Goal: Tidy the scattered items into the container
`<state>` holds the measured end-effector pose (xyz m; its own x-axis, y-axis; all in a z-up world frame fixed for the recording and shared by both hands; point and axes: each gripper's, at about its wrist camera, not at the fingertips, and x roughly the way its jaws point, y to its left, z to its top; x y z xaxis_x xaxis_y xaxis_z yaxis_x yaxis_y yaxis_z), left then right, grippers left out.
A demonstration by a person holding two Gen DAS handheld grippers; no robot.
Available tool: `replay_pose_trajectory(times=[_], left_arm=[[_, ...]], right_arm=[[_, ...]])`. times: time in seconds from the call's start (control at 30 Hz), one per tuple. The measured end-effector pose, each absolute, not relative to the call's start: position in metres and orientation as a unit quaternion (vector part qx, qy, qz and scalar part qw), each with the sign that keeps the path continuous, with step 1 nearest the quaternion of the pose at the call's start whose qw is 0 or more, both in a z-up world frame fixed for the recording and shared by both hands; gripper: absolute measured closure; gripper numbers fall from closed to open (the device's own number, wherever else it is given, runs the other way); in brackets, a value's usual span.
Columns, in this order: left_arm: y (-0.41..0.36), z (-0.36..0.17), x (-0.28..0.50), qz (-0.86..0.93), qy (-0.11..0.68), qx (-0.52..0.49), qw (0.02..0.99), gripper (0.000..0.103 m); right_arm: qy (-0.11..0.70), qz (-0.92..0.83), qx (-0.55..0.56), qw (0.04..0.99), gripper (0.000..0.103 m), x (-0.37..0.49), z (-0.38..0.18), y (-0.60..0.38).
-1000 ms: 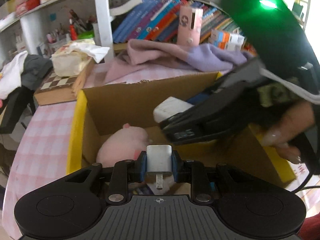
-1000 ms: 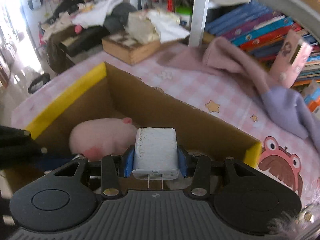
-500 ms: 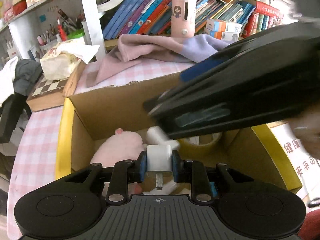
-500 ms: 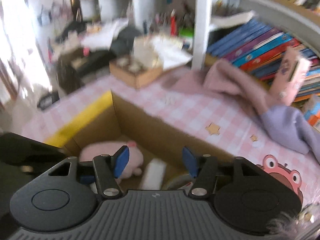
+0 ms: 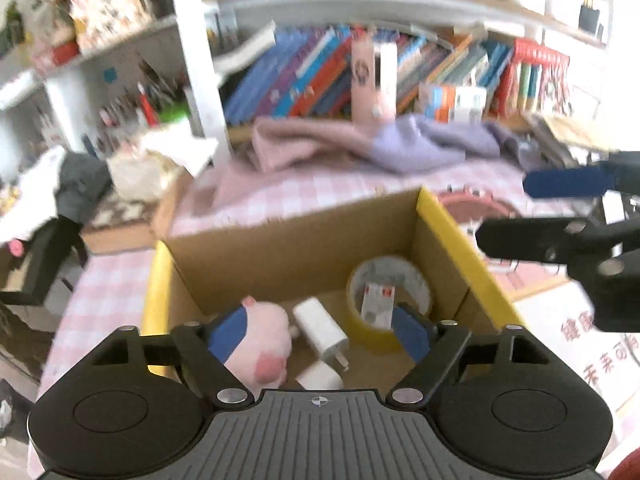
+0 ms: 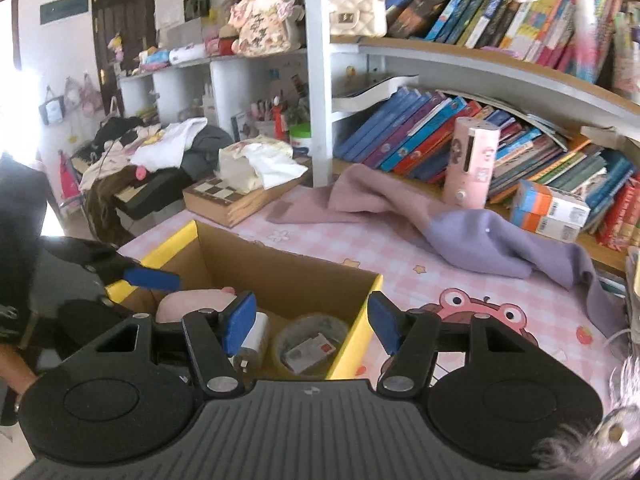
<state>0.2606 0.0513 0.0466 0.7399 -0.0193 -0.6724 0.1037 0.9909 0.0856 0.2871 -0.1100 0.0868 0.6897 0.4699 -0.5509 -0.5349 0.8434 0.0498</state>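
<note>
Now both chargers (image 5: 320,330) lie in the box (image 5: 304,236), below and between the left gripper's (image 5: 320,330) fingers, whose jaws have just been opening, nothing between them; the right gripper's (image 6: 312,322) fingers stand apart, empty.

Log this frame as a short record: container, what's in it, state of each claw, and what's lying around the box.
container: open cardboard box with yellow-taped edges
contents: pink plush toy; two white chargers; tape roll with a small card inside
left claw: just opened, empty, over the box
right claw: open, empty
around box: pink-purple cloth; chessboard box
</note>
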Motion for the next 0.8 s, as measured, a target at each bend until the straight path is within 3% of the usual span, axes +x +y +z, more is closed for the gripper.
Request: replay_pose_trajectory(times=[0.1,0.4,0.8], left_arm=[[0.050,0.063,0.238,-0.023,0.325,0.060,0.944,0.011],[0.065,0.092,0.155,0.010,0.234,0.006,0.972,0.007],[0.066,0.073,0.061,0.029,0.239,-0.027,0.970,0.005]], right_arm=[[0.265,0.255,-0.047,0.929,0.043,0.272,0.090,-0.117],[0.213,0.191,-0.031,0.958,0.043,0.205,0.099,-0.141],[0.177,0.141,-0.070,0.972,0.043,0.092,0.089,-0.157]])
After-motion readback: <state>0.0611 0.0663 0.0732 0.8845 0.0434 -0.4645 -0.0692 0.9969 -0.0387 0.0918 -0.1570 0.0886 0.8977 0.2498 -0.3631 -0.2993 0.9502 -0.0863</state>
